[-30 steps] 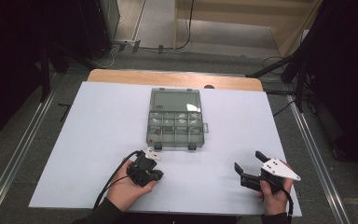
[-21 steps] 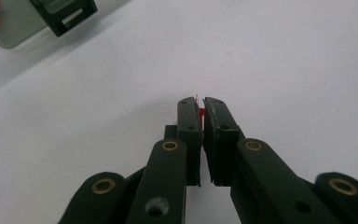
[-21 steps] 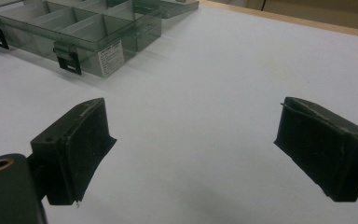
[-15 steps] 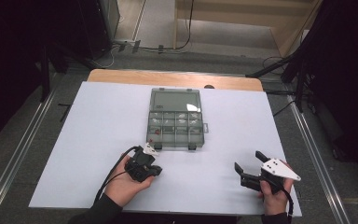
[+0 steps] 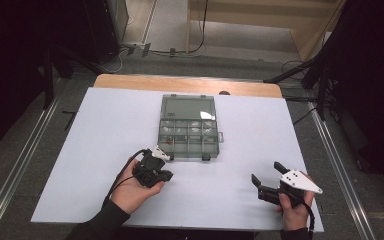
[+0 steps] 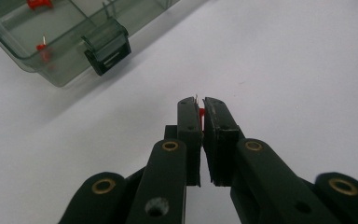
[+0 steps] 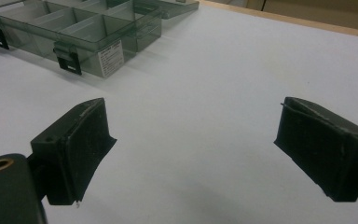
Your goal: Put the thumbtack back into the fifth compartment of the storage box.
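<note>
Red pushpin (image 6: 201, 113) pinched in left tongs (image 6: 201, 103), near organizer box (image 6: 51, 51)

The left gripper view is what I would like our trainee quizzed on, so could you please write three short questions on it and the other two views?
1. True or false: the left gripper has its fingers shut on a small red pushpin.
2. Which is the compartment box in the high view? A: open, its lid laid back away from the person. B: closed and latched. C: lying upside down.
3. Fill in: the right gripper has its fingers ____, with nothing between them.

Key: 1 true. 2 A. 3 open, above the white table cover, apart from the box.
</note>
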Action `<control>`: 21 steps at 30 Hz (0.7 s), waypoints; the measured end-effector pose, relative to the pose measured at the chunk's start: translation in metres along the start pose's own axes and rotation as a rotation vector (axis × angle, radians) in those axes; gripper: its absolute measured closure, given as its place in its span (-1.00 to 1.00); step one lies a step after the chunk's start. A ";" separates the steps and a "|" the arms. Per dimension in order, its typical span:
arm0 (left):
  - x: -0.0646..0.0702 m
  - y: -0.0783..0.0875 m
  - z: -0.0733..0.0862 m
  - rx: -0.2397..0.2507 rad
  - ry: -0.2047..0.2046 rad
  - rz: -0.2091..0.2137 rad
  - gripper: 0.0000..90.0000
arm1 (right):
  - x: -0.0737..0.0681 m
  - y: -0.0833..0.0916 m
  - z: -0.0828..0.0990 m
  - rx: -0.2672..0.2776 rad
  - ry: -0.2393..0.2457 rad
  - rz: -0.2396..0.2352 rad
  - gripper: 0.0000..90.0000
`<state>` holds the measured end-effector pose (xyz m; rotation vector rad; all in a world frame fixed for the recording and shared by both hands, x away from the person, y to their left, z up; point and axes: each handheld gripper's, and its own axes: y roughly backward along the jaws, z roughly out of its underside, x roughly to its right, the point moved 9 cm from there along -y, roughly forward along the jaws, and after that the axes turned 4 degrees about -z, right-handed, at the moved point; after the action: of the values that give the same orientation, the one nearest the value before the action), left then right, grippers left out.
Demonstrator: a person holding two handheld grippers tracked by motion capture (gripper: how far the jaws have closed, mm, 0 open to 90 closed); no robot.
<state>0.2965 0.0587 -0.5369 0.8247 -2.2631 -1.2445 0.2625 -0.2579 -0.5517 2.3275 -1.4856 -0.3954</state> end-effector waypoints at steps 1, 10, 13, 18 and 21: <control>-0.001 0.001 -0.001 -0.001 -0.002 -0.002 0.89 | 0.000 0.000 0.000 0.000 0.001 -0.001 -0.78; -0.012 0.007 -0.011 0.009 0.000 -0.013 0.89 | 0.000 0.000 0.000 -0.002 -0.001 -0.002 -0.78; -0.016 0.009 -0.015 0.011 -0.002 -0.018 0.89 | 0.000 0.000 0.000 -0.002 0.000 -0.002 -0.78; -0.021 0.011 -0.022 0.015 -0.003 -0.025 0.89 | 0.000 -0.001 0.000 -0.002 -0.002 -0.002 -0.78; -0.027 0.012 -0.026 0.014 -0.011 -0.033 0.89 | 0.000 -0.001 0.000 -0.001 0.000 -0.002 -0.78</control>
<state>0.3286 0.0660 -0.5155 0.8665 -2.2780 -1.2517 0.2630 -0.2575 -0.5524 2.3281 -1.4827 -0.3962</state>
